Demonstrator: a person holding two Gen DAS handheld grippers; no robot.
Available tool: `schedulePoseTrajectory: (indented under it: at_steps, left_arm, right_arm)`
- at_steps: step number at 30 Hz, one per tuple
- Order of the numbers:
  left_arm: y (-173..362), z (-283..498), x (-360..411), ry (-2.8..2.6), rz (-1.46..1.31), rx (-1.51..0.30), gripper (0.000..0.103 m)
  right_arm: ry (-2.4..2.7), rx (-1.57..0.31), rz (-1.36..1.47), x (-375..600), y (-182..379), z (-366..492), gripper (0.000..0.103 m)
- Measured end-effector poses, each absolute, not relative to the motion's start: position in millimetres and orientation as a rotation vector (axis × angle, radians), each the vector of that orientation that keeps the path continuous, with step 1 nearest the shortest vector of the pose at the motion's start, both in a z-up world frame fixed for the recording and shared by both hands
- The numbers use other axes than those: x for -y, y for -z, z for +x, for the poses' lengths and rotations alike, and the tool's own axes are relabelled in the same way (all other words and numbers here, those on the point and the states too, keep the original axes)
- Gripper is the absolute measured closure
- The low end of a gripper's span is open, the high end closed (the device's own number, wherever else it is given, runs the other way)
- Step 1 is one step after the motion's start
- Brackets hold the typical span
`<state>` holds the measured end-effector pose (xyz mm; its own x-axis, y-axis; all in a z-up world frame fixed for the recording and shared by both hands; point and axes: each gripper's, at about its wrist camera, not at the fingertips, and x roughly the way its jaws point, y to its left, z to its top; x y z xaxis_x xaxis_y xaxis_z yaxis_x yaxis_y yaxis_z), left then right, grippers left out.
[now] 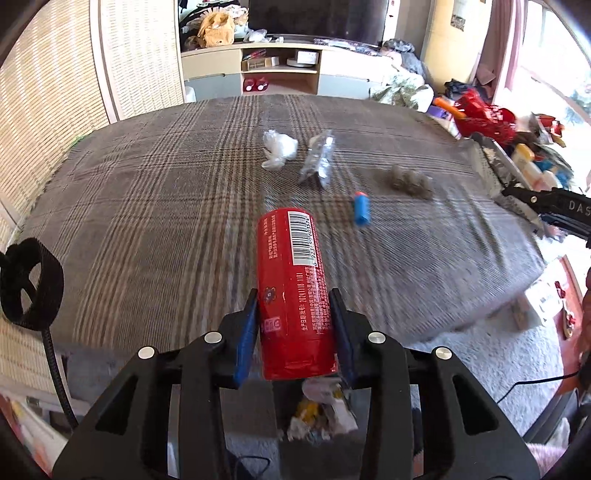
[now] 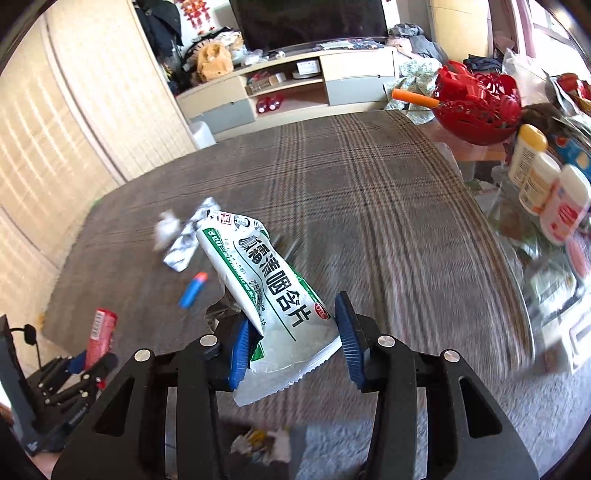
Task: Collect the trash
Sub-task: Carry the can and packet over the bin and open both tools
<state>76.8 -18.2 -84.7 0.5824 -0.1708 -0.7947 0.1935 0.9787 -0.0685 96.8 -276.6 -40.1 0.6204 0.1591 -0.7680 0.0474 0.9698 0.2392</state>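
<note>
Blue-padded fingers [image 1: 246, 339] of the left gripper [image 1: 297, 328] pinch a rigid red cylindrical can [image 1: 293, 291] mid-body; the right gripper [image 2: 295, 343] clamps a light, crinkly white-and-green foil pouch [image 2: 273, 291] at its edge, likely slippery.

It was a lived-in home, a bedroom or sitting room by what I saw. A bed [image 1: 155, 206] under a plaid cover lay before me, a low TV cabinet [image 1: 280, 70] with a dark screen [image 1: 317, 18] stood behind it, a plush toy [image 1: 216, 31] sat there, and clutter crowded the side table [image 2: 546, 206].
</note>
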Motion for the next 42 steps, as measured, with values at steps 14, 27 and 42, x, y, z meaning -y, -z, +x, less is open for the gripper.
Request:
schedulePoseTrajectory:
  at_steps: [14,27,42]
  left_arm:
    - [104,-35,22,0.270,0.006,-0.950,0.068]
    - [199,-54,22,0.286,-0.009,-1.083,0.068]
    - [235,-36,18,0.307,-0.034,-1.158,0.068]
  right_arm:
    - [-0.101,-0.936,0.273,229,81,-22,0.059]
    - [-0.105,-1.095,0.317,197,176,-30,0.059]
    - [-0.118,-1.187,0.368,187,215,-14,0.042]
